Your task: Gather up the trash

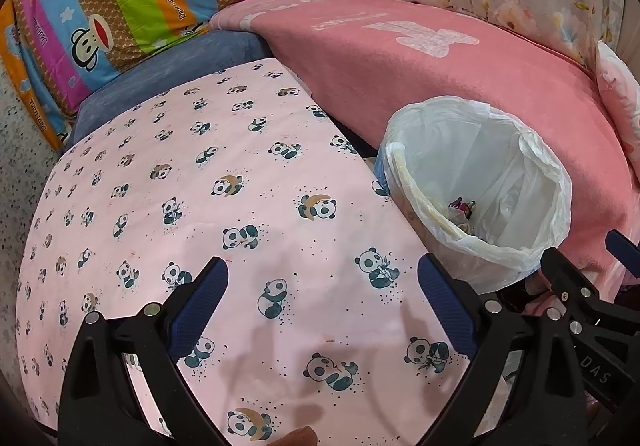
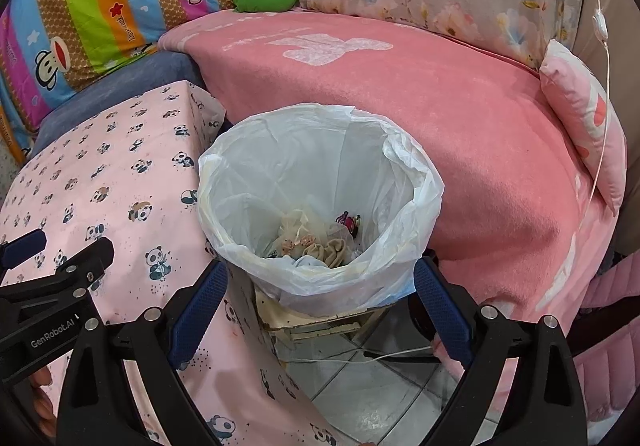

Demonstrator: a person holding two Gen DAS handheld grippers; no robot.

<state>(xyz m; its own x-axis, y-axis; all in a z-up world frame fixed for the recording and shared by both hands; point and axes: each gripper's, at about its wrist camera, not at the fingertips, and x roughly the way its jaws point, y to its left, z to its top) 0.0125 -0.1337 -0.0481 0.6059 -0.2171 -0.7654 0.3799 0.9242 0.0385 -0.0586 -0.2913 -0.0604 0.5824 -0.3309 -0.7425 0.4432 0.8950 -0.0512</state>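
Two hand-held grippers, both spread wide, nothing in either. My left hand-held gripper [image 1: 322, 308] hangs over the panda-print table [image 1: 180, 182], lower centre of the left wrist view; only bare cloth shows between its pads. My right hand-held gripper [image 2: 320, 310] frames the bin [image 2: 320, 278] at centre of the right wrist view, its pads either side of the liner's lower edge; whether they touch it I can't tell.

Trash [image 2: 316, 238] sits at the bottom of the bin: crumpled wrappers, beige wads, a small red scrap. I see no loose trash on the table or on the pink blanket [image 2: 440, 106].

Handling guess: the trash is light, soft and crushable, nothing fragile, so a pinch anywhere on a wad would do. The white bag liner [image 2: 288, 150] is thin, slippery film that will slide and stretch. If the bag needs lifting, I'd take the folded rim at upper right, where the plastic bunches thickest, not the single-layer wall.
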